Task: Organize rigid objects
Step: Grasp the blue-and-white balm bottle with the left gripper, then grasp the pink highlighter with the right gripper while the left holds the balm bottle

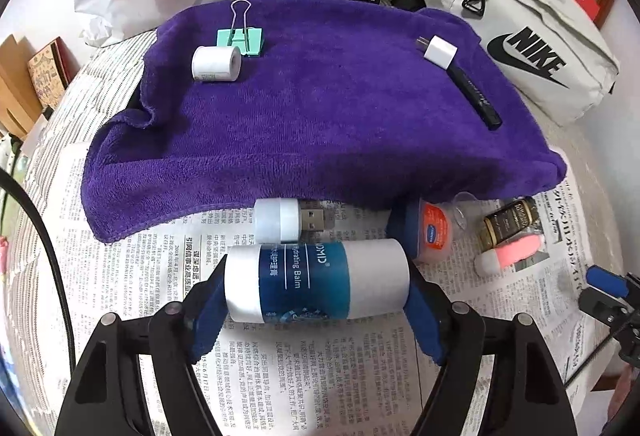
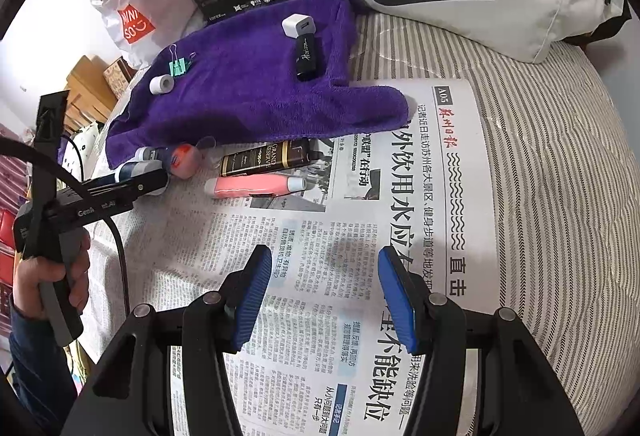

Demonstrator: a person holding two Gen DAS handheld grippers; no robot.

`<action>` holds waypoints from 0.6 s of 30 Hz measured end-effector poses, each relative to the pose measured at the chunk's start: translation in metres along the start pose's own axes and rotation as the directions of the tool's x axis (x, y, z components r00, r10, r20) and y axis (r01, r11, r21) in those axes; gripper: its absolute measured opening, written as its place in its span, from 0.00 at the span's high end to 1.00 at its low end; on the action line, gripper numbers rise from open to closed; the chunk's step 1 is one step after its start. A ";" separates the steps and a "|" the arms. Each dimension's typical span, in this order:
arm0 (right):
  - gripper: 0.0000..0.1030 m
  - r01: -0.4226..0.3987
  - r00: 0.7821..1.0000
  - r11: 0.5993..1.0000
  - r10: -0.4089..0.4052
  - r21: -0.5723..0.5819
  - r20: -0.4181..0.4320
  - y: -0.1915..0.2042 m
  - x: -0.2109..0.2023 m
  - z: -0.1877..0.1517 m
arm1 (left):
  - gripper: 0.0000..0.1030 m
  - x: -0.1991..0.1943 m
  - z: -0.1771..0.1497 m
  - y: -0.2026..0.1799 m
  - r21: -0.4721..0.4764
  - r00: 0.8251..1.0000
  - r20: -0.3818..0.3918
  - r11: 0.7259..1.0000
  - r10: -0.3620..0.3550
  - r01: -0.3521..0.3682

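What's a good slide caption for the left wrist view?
Left gripper clasping a blue-and-white balm tube above newspaper, in front of a purple towel.

On the purple towel (image 1: pixel 312 108) lie four things; on the newspaper (image 1: pixel 320 376), five.

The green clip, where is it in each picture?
Left wrist view: green clip sits top left of middle, on the purple towel, touching the white roll.
Right wrist view: it shows small, upper left, on the towel's far corner.
Shared landmark: the white roll, just in front of it.
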State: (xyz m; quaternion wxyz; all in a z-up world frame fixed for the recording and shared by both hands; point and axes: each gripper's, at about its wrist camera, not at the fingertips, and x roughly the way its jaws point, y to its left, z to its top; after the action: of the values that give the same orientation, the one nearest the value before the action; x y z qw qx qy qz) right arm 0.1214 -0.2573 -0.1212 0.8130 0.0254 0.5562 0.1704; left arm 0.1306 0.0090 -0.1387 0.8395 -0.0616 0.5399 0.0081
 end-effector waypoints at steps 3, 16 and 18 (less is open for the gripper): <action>0.47 0.001 1.000 1.000 -0.001 -0.004 -0.003 0.005 0.003 0.002 | 0.26 -0.006 -0.004 0.005 0.018 1.000 0.008 1.000 -0.003 0.003; 0.47 -0.024 1.000 0.987 0.022 -0.157 -0.013 0.039 0.037 0.036 | 0.26 -0.016 -0.014 0.038 0.021 0.999 0.002 0.999 0.035 -0.035; 0.47 -0.048 0.999 0.981 0.045 -0.187 -0.019 0.041 0.042 0.043 | 0.26 -0.015 -0.018 0.042 0.012 1.000 -0.004 1.000 0.027 -0.027</action>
State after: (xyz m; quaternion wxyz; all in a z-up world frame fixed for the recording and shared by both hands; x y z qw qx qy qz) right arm 0.1637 -0.1993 -0.1327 0.8036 -0.0396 0.5426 0.2413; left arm 0.1048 0.0494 -0.1366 0.8384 -0.0491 0.5426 0.0161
